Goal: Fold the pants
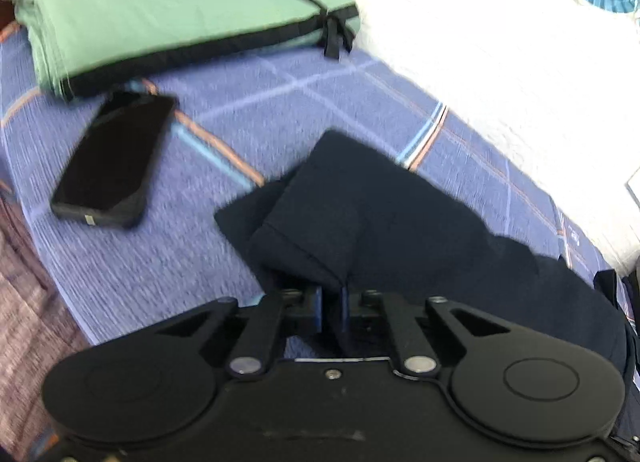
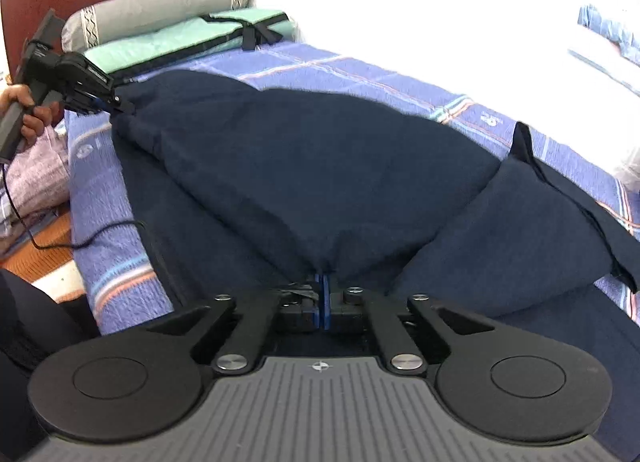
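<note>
Dark navy pants [image 2: 320,165] lie across a blue checked bedsheet [image 2: 360,69], one leg laid over the other. My right gripper [image 2: 325,290] is shut on a fold of the pants near the waist end. My left gripper [image 1: 332,294] is shut on the hem end of the pants [image 1: 360,221] and lifts it off the sheet [image 1: 240,101]. The left gripper also shows in the right wrist view [image 2: 120,105], at the far left, pinching the leg end.
A black phone [image 1: 108,157] lies on the sheet left of the hem. A folded green mat [image 1: 160,21] and a grey bolster pillow [image 2: 152,9] sit at the head. A black cable [image 2: 80,238] trails over the bed's left edge.
</note>
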`<state>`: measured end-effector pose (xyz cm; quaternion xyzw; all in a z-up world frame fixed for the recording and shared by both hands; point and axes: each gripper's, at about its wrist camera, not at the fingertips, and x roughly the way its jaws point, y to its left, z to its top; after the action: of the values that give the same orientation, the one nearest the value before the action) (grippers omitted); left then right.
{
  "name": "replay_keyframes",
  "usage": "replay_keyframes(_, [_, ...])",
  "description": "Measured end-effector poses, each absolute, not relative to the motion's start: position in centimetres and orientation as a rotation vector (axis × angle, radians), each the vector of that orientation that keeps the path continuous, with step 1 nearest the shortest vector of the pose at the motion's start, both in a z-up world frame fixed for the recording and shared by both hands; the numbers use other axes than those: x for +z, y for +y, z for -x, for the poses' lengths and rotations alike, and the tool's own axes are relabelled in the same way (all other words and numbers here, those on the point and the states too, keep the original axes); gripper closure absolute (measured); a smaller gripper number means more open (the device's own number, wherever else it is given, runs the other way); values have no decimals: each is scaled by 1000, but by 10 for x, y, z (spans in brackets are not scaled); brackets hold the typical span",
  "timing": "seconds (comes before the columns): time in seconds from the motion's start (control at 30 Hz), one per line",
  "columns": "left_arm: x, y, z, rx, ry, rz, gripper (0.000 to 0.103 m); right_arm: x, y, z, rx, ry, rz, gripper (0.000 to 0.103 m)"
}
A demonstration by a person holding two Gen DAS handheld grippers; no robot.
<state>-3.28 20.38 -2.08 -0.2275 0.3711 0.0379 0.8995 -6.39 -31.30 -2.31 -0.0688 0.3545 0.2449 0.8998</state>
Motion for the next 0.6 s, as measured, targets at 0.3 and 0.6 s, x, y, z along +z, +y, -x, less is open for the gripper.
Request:
replay_keyframes(0.3, [-26,220,34,125,786,441,95,-20,-296,106,631,816,186,102])
replay_keyframes(0.6, [-17,223,52,162,741,401,71,-18,-312,104,628,826,89,44])
